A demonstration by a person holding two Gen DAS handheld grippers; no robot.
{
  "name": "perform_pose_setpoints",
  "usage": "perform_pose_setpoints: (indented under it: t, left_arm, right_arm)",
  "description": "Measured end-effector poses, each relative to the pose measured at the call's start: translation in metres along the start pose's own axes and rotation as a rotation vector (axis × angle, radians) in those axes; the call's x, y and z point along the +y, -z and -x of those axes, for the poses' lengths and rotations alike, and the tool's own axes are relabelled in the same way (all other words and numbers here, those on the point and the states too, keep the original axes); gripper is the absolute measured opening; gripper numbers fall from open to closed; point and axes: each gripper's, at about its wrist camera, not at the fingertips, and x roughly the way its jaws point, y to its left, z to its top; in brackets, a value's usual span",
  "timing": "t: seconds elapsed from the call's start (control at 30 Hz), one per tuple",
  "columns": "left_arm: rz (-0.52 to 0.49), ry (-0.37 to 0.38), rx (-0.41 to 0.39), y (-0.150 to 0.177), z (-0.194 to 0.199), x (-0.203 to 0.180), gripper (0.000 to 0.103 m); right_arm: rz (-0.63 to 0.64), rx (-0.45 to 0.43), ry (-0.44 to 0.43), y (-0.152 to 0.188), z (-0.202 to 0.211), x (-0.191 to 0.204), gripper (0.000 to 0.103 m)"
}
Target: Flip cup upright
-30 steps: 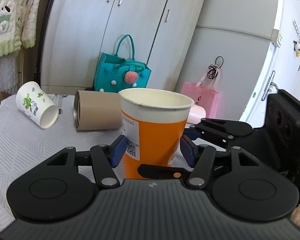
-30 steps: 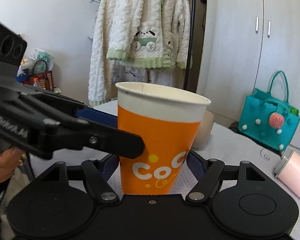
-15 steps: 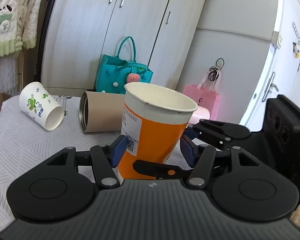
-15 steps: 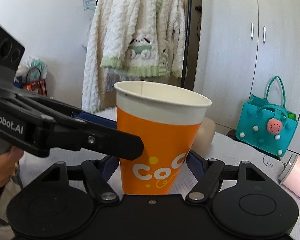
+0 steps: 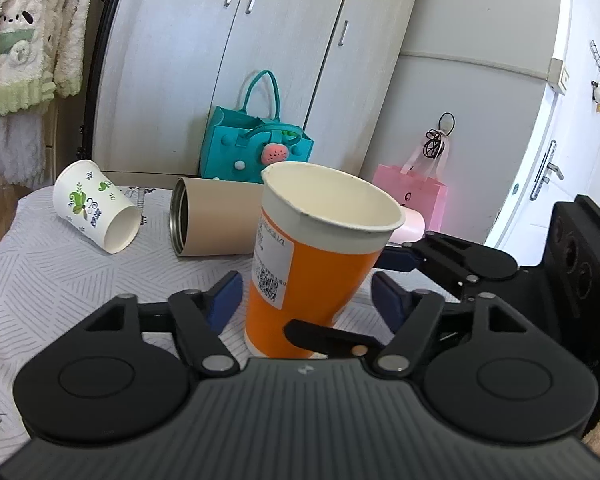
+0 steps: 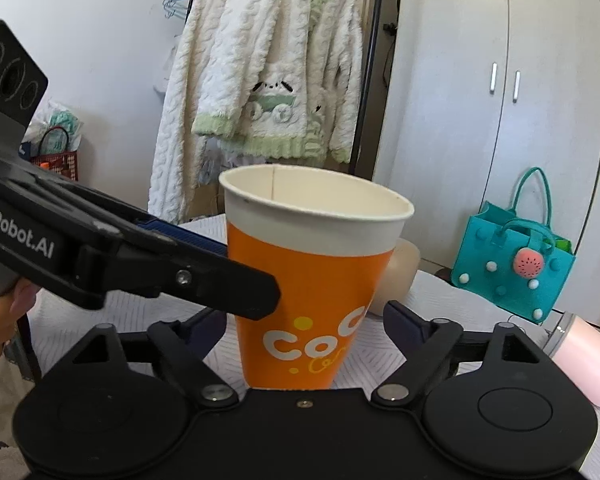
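Note:
An orange paper cup (image 5: 312,276) with a white rim stands mouth up on the white cloth, leaning a little. It also shows in the right wrist view (image 6: 312,292). My left gripper (image 5: 306,298) is open, its blue pads standing apart from the cup on both sides. My right gripper (image 6: 304,320) is open around the cup too, with gaps on each side. Each gripper's fingers reach across the other's view.
A white floral paper cup (image 5: 96,208) and a beige tumbler (image 5: 216,216) lie on their sides on the cloth. A pink tumbler (image 6: 584,364) lies at the right. A teal bag (image 5: 256,152) and a pink bag (image 5: 412,196) stand behind.
My left gripper's pads have spread away from the cup. The left view has drawn back and up slightly; the cup now leans a little.

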Motion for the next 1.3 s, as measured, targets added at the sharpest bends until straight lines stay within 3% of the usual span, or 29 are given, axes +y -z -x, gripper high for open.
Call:
perform_pose_setpoints:
  t: [0.1,0.2,0.6,0.83,1.03,1.3]
  left_arm:
    - [-0.004,-0.012,-0.001,0.001,0.007,-0.002,0.075]
    - [0.006,-0.033,-0.008,0.004,0.018,-0.005,0.084]
    - [0.001,-0.171,-0.021,0.014,0.067,-0.022,0.090]
    - [0.033,-0.248,-0.018,0.025,0.091,-0.021,0.101]
    - [0.044,-0.352,0.019,0.036,0.103,-0.022,0.103]
    - [0.037,-0.436,0.035,0.044,0.111,-0.027,0.103]
  right_arm:
    - [-0.017,0.002,0.012,0.001,0.005,-0.001,0.090]
    - [-0.049,0.015,0.037,0.004,0.011,-0.002,0.090]
    - [-0.152,0.007,0.139,0.011,0.072,0.009,0.098]
    - [-0.182,0.008,0.198,0.006,0.096,0.024,0.100]
    - [-0.178,0.005,0.297,0.005,0.112,0.045,0.103]
    - [-0.192,0.030,0.404,0.007,0.128,0.072,0.103]
